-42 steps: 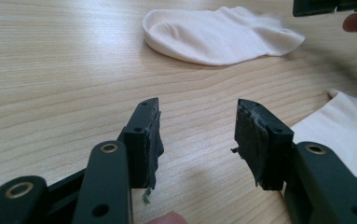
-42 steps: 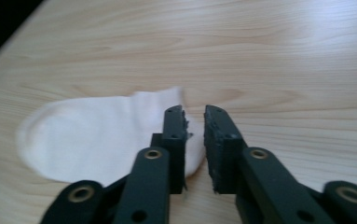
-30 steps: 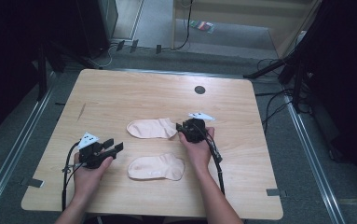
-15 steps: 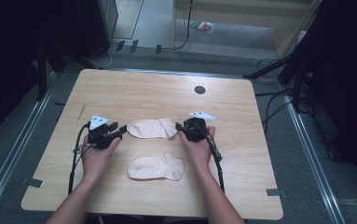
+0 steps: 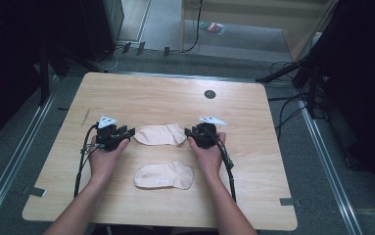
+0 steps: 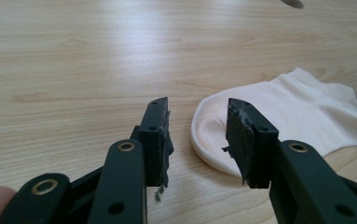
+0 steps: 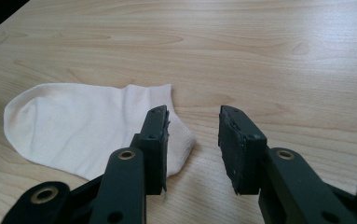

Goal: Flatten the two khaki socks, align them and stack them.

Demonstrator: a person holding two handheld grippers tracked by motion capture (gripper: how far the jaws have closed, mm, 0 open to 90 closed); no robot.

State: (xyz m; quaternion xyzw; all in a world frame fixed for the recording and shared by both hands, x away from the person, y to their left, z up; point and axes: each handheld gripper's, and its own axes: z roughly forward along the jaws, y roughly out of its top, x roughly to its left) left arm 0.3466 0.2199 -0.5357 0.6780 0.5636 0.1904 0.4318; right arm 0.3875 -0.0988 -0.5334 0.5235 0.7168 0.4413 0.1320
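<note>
Two pale pink socks lie flat on the wooden table [image 5: 141, 95]. The far sock [image 5: 159, 134] stretches between both grippers; the near sock [image 5: 164, 176] rests between the person's forearms. My left gripper [image 5: 128, 132] is open at the far sock's toe end [image 6: 213, 135], with its jaws just short of the fabric. My right gripper [image 5: 189, 132] is open at the cuff end [image 7: 178, 135]; its left finger [image 7: 155, 140] stands over the cuff's edge. Neither gripper holds anything.
A small dark round hole [image 5: 209, 94] sits near the table's far edge. Cables trail from both grippers toward the person. Metal rails [image 5: 9, 166] run along the floor on both sides of the table.
The left gripper has moved away from the person and to the right, from beside the near sock up to the far sock's toe end. The right gripper has stayed at the cuff.
</note>
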